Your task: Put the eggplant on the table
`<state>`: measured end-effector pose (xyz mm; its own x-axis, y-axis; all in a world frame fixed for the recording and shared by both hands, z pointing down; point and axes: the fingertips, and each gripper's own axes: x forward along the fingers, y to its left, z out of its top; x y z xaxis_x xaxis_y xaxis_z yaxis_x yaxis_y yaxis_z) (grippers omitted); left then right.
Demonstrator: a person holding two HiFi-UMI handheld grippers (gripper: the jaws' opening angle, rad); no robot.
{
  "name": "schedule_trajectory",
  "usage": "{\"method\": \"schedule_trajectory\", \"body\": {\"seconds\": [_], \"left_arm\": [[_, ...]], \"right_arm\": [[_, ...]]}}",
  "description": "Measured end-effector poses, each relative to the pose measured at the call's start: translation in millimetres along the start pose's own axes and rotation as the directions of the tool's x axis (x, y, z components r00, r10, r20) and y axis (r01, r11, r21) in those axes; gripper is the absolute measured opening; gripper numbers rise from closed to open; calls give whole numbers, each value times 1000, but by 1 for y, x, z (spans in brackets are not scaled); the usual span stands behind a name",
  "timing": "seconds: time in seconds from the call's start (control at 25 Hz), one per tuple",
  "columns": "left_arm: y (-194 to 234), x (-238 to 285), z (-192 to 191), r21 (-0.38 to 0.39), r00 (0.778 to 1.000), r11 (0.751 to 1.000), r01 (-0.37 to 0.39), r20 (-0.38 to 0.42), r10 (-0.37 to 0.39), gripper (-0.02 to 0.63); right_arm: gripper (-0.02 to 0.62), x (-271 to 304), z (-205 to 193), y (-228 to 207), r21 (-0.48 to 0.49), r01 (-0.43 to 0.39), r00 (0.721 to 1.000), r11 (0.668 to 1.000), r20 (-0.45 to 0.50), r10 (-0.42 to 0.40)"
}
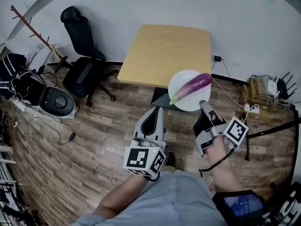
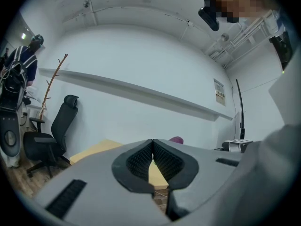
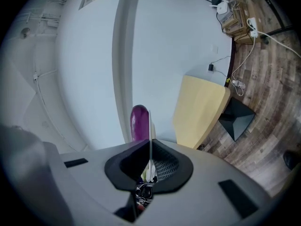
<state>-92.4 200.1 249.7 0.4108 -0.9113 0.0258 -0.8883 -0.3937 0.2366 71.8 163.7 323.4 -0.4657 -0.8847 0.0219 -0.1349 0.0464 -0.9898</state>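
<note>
A purple eggplant point(image 1: 193, 86) lies on a white plate point(image 1: 184, 103), held in the air just before the near edge of the light wooden table point(image 1: 164, 55). My right gripper point(image 1: 205, 105) is shut on the plate's near rim. In the right gripper view the plate point(image 3: 150, 131) shows edge-on between the jaws, with the eggplant point(image 3: 139, 121) beyond it and the table point(image 3: 200, 107) to the right. My left gripper point(image 1: 158, 109) is shut with nothing in it, to the left of the plate. In its own view the left gripper point(image 2: 153, 144) faces the table point(image 2: 99, 149), and the eggplant point(image 2: 176, 139) peeks over one jaw.
A black office chair point(image 1: 82, 55) stands left of the table, and a wooden coat rack point(image 1: 37, 32) is by the wall. A round grey appliance point(image 1: 56, 102) sits on the floor at left. Cables, a router point(image 1: 273, 86) and a box lie at right. The table's black base point(image 1: 162, 98) is below it.
</note>
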Motion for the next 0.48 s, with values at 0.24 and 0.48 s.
{"method": "schedule_trajectory", "body": {"seconds": [0.24, 0.48], "left_arm": [[24, 23, 10, 5, 1000, 1000, 19, 18, -19, 8], [37, 39, 9, -4, 1000, 1000, 21, 11, -21, 8]], "right_arm": [[14, 32, 6, 3, -10, -2, 1000, 1000, 24, 2], [14, 51, 10, -8, -2, 31, 999, 1000, 29, -31]]}}
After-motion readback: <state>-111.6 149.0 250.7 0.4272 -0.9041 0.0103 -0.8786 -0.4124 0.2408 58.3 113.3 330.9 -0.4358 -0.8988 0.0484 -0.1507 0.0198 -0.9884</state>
